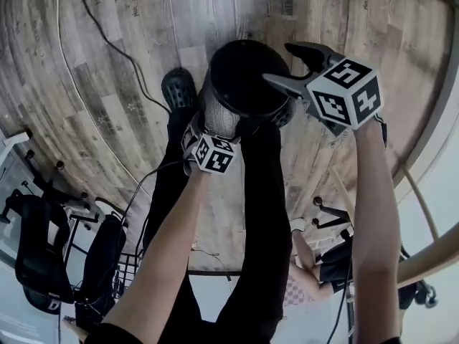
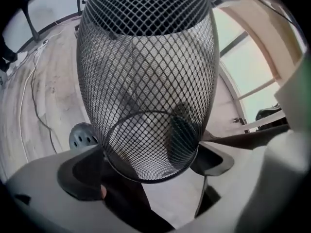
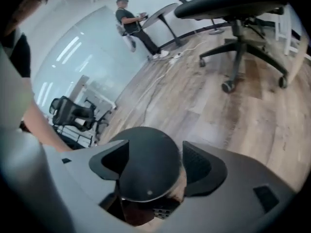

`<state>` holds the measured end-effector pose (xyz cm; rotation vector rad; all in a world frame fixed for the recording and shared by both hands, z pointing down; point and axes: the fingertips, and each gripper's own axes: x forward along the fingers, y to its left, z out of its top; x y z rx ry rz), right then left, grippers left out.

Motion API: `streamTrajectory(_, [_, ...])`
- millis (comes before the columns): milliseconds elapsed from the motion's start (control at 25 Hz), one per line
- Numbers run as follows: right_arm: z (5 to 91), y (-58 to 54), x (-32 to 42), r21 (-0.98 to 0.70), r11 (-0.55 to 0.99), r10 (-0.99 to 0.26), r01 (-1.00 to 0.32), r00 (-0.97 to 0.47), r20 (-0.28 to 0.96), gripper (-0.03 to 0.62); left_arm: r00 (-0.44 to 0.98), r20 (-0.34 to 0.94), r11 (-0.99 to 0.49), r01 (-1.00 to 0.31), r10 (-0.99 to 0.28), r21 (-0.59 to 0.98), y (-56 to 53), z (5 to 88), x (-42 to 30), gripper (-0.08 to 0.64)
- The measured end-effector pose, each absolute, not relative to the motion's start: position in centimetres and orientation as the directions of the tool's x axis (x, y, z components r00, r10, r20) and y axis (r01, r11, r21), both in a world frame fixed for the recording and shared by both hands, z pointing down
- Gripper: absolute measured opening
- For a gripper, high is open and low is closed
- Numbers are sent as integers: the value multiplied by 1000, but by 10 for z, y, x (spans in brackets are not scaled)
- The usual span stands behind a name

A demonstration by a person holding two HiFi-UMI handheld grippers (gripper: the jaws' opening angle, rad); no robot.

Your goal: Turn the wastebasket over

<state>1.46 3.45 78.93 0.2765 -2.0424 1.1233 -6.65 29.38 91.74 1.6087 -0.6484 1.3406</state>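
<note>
while left gripper [image 2: 146,165] jaws clamp the wastebasket [image 1: 219,110] mesh end, up off the floor [image 1: 107,84], right gripper [image 1: 280,61] jaws sit apart around its base; close them before rolling it over.

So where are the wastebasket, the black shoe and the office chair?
wastebasket [image 2: 146,72]: left gripper view, on its mesh wall.
black shoe [image 1: 178,88]: head view, on its perforated top.
office chair [image 3: 238,47]: right gripper view, on its centre post.
</note>
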Motion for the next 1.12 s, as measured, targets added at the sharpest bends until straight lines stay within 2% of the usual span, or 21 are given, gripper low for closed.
streamTrajectory(40, [805, 28, 24, -613, 540, 142, -577, -655, 742, 360, 269, 949, -446, -838, 162, 314, 295, 919, -68, 588])
streamTrajectory(120, [833, 38, 33, -636, 433, 181, -639, -630, 756, 362, 274, 947, -454, -831, 167, 321, 294, 920, -71, 586])
streamTrajectory(200, [848, 57, 36, -675, 340, 234, -655, -636, 735, 361, 293, 944, -459, -825, 155, 331, 288, 920, -70, 586])
streamTrajectory(360, [849, 60, 34, -739, 156, 178, -655, -717, 673, 331, 318, 936, -460, -816, 151, 351, 281, 922, -69, 586])
streamTrajectory(720, [837, 60, 22, -725, 216, 97, -654, -725, 682, 320, 386, 918, -440, -810, 97, 387, 264, 911, -71, 584])
streamTrajectory(1120, [828, 70, 26, -691, 278, 81, -668, -700, 710, 318, 460, 881, -469, -806, -113, 361, 201, 855, -62, 584])
